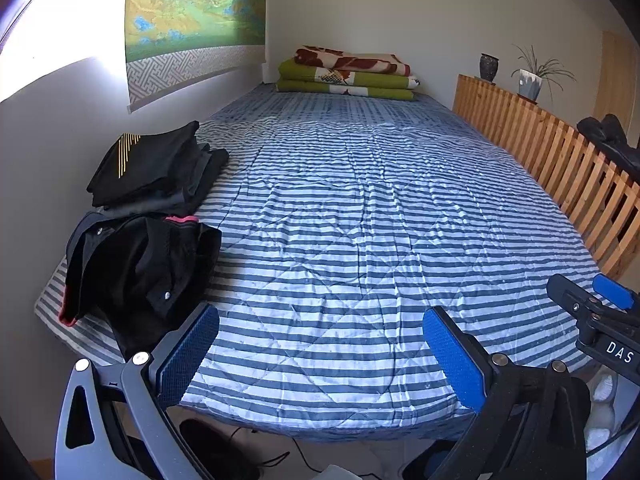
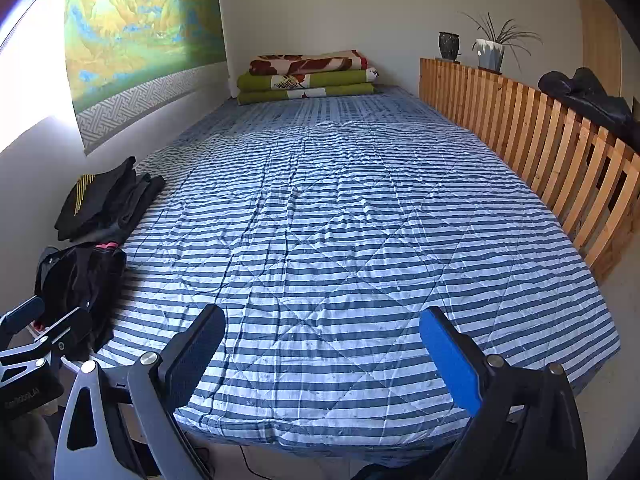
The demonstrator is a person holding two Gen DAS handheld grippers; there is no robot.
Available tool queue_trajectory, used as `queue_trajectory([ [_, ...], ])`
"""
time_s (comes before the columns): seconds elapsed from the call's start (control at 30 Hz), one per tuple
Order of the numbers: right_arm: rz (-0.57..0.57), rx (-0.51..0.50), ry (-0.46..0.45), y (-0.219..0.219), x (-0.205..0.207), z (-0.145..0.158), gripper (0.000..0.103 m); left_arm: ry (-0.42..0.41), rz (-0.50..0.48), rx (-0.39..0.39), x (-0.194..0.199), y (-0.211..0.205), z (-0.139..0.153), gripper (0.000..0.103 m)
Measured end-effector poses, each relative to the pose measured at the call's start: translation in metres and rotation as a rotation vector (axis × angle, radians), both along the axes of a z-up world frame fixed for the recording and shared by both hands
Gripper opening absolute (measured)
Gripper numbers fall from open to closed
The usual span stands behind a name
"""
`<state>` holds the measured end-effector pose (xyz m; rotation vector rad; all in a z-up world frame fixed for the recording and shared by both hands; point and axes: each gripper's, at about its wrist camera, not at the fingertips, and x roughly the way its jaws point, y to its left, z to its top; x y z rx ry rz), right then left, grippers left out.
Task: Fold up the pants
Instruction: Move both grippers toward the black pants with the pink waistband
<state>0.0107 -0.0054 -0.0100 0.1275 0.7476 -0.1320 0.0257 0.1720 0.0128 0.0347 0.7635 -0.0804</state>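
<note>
A crumpled black pair of pants with a pink waistband edge and snap buttons lies at the near left corner of the striped bed; the right wrist view shows the pants at its left. Behind it rests a stack of folded dark garments, the top one with yellow stripes. My left gripper hangs open over the bed's near edge, just right of the crumpled pants, holding nothing. My right gripper is open too, empty, above the bed's near edge. Each gripper shows at the other view's side.
Folded green and red blankets lie at the far end of the bed. A wooden slatted rail runs along the right side, with a dark garment draped on it and two pots. A wall with a landscape hanging borders the left.
</note>
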Motion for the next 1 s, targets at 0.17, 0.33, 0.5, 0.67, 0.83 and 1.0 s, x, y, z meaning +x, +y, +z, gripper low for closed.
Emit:
queue_trajectory([
  [0.17,0.005,-0.003,-0.001,0.005,0.001,0.000,0.096,-0.006,0.013,0.002,0.001,0.006,0.000,0.103],
  [0.33,0.018,-0.013,-0.006,0.014,0.003,0.002,0.096,-0.011,0.023,-0.003,0.000,0.011,0.000,0.103],
  [0.5,0.035,-0.019,-0.013,0.023,0.004,0.002,0.096,-0.021,0.039,-0.006,-0.001,0.020,-0.001,0.103],
  [0.67,0.071,-0.010,-0.015,0.033,0.008,0.001,0.096,-0.024,0.072,-0.015,-0.001,0.032,-0.001,0.103],
  [0.83,0.122,0.013,-0.027,0.045,0.015,-0.002,0.096,-0.037,0.131,-0.014,-0.005,0.054,0.002,0.103],
  [1.0,0.177,0.016,-0.035,0.064,0.027,-0.003,0.096,-0.044,0.193,-0.004,-0.007,0.078,0.001,0.103],
])
